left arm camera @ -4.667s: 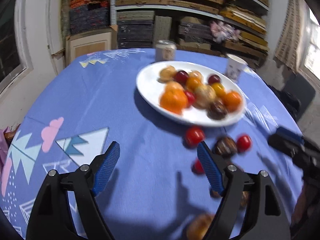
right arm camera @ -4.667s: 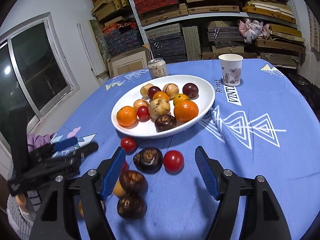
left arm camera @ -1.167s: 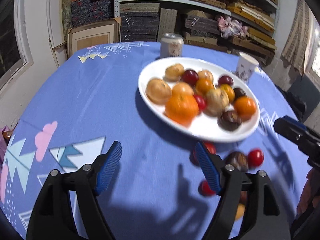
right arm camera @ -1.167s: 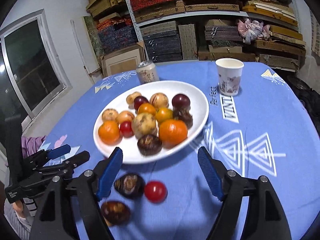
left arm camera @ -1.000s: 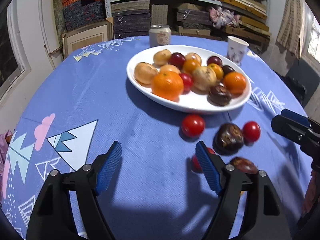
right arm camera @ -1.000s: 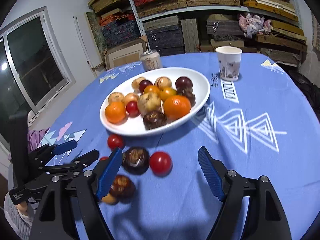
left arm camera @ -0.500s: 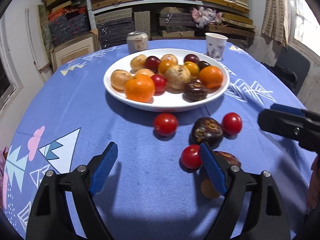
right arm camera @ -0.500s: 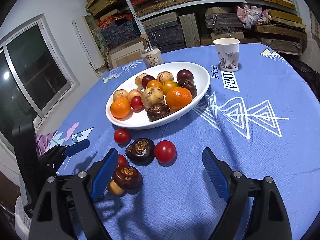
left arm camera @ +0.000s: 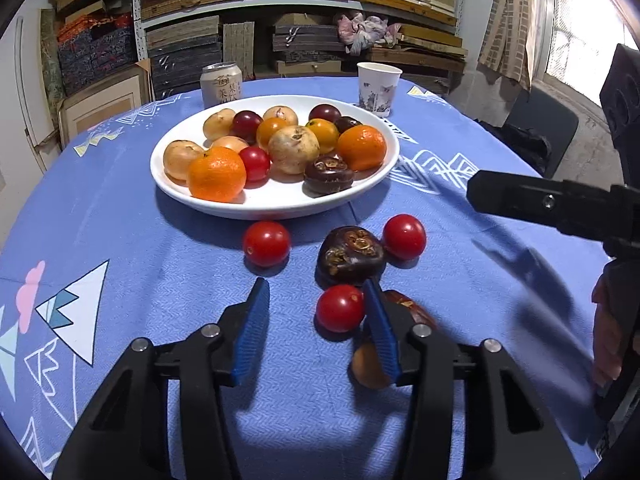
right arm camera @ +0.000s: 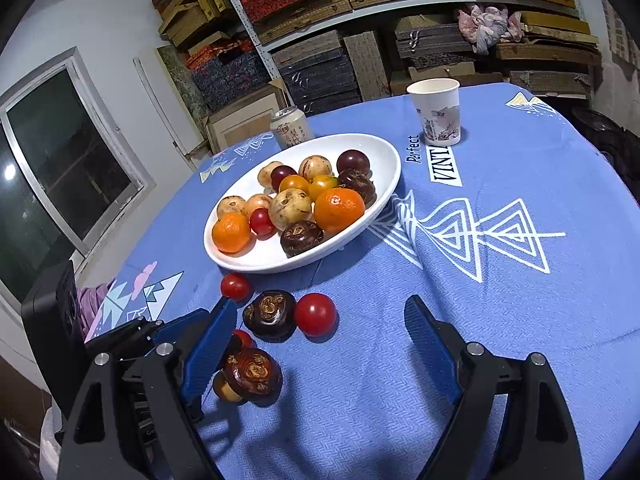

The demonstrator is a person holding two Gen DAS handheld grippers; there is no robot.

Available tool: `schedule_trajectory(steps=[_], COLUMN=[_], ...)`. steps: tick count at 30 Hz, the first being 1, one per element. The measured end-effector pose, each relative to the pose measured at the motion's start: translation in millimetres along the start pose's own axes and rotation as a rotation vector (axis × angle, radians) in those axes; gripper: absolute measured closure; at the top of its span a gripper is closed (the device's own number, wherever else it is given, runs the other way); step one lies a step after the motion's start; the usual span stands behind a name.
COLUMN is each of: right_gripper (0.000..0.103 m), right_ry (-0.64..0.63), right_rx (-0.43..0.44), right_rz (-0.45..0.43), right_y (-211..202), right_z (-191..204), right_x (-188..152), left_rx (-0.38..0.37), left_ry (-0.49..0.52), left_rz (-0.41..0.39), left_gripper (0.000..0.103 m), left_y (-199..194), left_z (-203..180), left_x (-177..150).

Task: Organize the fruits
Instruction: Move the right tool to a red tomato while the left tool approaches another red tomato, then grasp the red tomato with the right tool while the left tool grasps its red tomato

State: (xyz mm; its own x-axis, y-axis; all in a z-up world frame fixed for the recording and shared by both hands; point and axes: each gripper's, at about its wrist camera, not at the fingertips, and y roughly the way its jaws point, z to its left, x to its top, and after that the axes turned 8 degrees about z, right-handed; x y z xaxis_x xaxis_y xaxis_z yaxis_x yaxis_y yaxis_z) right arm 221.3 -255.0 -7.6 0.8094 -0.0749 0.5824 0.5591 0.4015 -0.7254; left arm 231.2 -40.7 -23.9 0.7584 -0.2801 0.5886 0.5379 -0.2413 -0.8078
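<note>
A white plate (left arm camera: 372, 184) (right arm camera: 384, 160) holds several oranges, tomatoes, plums and brown fruits. Loose on the blue cloth before it lie three red tomatoes (left arm camera: 266, 243) (left arm camera: 404, 237) (left arm camera: 340, 308), two dark brown fruits (left arm camera: 350, 255) (right arm camera: 253, 370) and a small tan fruit (left arm camera: 366, 366). My left gripper (left arm camera: 318, 326) is open, low over the cloth, with the nearest tomato between its fingers by the right one. My right gripper (right arm camera: 316, 344) is open wide and empty, above the cloth right of the loose fruits.
A drink can (left arm camera: 221, 84) and a paper cup (left arm camera: 378, 87) stand behind the plate. Shelves of boxes (left arm camera: 280, 8) fill the back wall, a window (right arm camera: 52, 176) is on the left. The right gripper's finger (left arm camera: 540, 200) reaches in from the right in the left wrist view.
My left gripper has moved forward and lower toward the loose fruits, and its fingers have narrowed around the nearest tomato. My right gripper has risen slightly and stays open.
</note>
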Motion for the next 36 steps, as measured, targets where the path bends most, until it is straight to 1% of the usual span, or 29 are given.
schedule_trajectory(steps=[2,4,6,8,10,12,15,18,23,28,31,32,33,34,36], right_gripper=[0.016,0.016,0.016,0.016,0.016,0.016,0.016,0.016,0.016,0.016,0.016,0.016,0.016,0.017,0.021], right_ry=[0.000,-0.004,-0.009,-0.014,-0.012,-0.009,0.002,0.014,-0.001,-0.010,-0.005,-0.006,-0.009,-0.012,-0.016], right_rx=[0.000,0.000,-0.004,-0.014,-0.021,-0.036,-0.035,-0.025,-0.019,-0.029,-0.034,-0.035,-0.038,-0.037,-0.026], right_rz=[0.000,0.000,0.005,0.018,0.042,0.057,0.057,0.056,0.071,0.079,0.080,0.083,0.091,0.095,0.103], right_y=[-0.1,0.1,1.6,4.4,10.0,14.5,15.2,14.9,18.4,21.0,21.6,22.5,24.2,25.3,27.5], right_z=[0.0,0.1,0.8,0.9,-0.2,-1.7,-4.4,-6.4,-3.4,-2.2,-4.3,-4.8,-4.9,-4.7,-4.3], right_x=[0.3,0.9,0.6,0.3,-0.3,-1.4,-1.5,-1.4,-2.5,-2.4,-2.0,-2.1,-2.2,-2.4,-1.9], left_rx=[-0.033,-0.046,-0.085,-0.132,-0.155,-0.192,-0.272,-0.363,-0.449,-0.423,-0.373,-0.358,-0.361,-0.352,-0.314], left_ry=[0.005,0.017,0.021,0.008,-0.011,-0.040,-0.099,-0.177,-0.245,-0.229,-0.188,-0.179,-0.177,-0.185,-0.201], left_rz=[0.003,-0.001,0.006,0.018,0.028,0.050,0.097,0.144,0.186,0.194,0.181,0.179,0.177,0.176,0.160], left_gripper=[0.066,0.066,0.067,0.067,0.067,0.067,0.067,0.068,0.071,0.072,0.073,0.075,0.078,0.078,0.078], left_y=[0.8,1.3,2.2,4.2,6.5,9.1,16.4,25.5,35.6,39.5,35.4,34.5,33.3,32.4,24.7], left_z=[-1.0,-2.9,-3.3,-0.6,1.9,7.0,19.0,33.0,39.1,24.2,14.6,12.1,11.6,13.1,22.0], left_x=[0.4,0.7,0.5,2.4,3.6,4.6,7.3,7.6,9.3,15.4,14.3,14.3,14.4,13.9,11.8])
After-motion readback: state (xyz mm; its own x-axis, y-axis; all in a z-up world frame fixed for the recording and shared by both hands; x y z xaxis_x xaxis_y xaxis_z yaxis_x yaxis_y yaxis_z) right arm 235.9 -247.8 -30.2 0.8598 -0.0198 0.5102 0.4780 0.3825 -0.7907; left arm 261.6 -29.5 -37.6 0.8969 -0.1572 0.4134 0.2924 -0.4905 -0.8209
